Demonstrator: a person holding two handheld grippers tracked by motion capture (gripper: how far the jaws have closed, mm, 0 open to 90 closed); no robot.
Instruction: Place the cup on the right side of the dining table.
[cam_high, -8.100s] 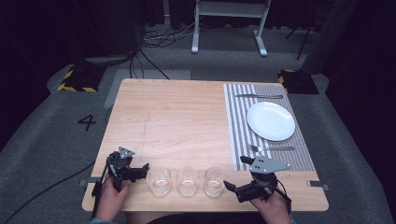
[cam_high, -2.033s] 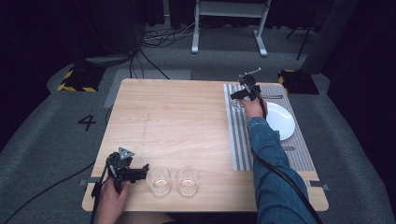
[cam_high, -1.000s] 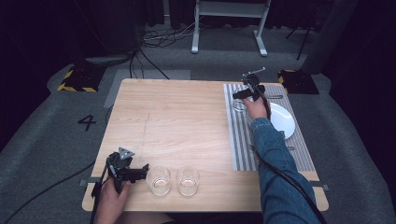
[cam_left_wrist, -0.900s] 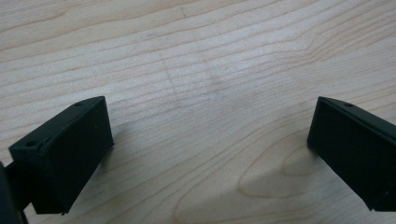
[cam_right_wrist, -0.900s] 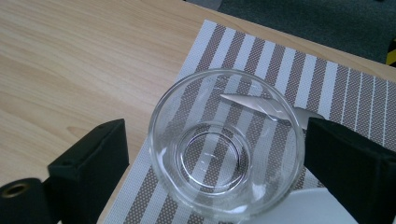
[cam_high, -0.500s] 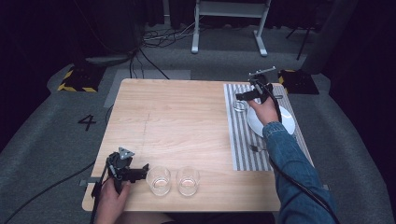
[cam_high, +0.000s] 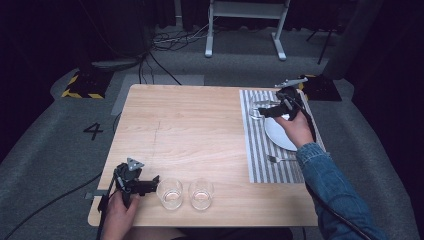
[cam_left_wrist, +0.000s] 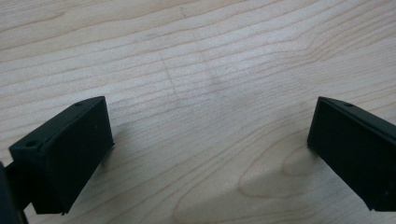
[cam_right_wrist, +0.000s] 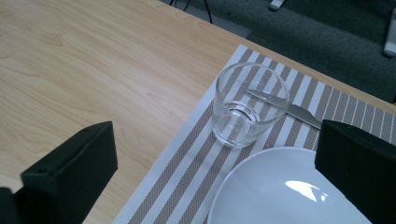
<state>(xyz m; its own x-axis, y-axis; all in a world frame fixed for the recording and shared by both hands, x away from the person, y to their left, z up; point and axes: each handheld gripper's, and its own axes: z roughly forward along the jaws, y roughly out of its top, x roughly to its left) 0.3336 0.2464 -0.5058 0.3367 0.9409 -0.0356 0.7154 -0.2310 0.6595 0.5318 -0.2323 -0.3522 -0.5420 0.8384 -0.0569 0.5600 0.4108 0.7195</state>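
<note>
The right gripper (cam_right_wrist: 212, 154), jaws spread empty, hangs just behind the glass (cam_right_wrist: 250, 105).

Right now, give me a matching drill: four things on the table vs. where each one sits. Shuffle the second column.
Things
1. glass on the mat
2. white plate
3. two glasses
4. fork

Places
A. near edge of the bare wood, beside the left gripper
B. striped placemat, on the near side of the plate
C. far left corner of the placemat, with a knife behind it
D. middle of the placemat, under the right gripper

Pairs: 1-C, 2-D, 3-A, 4-B
</note>
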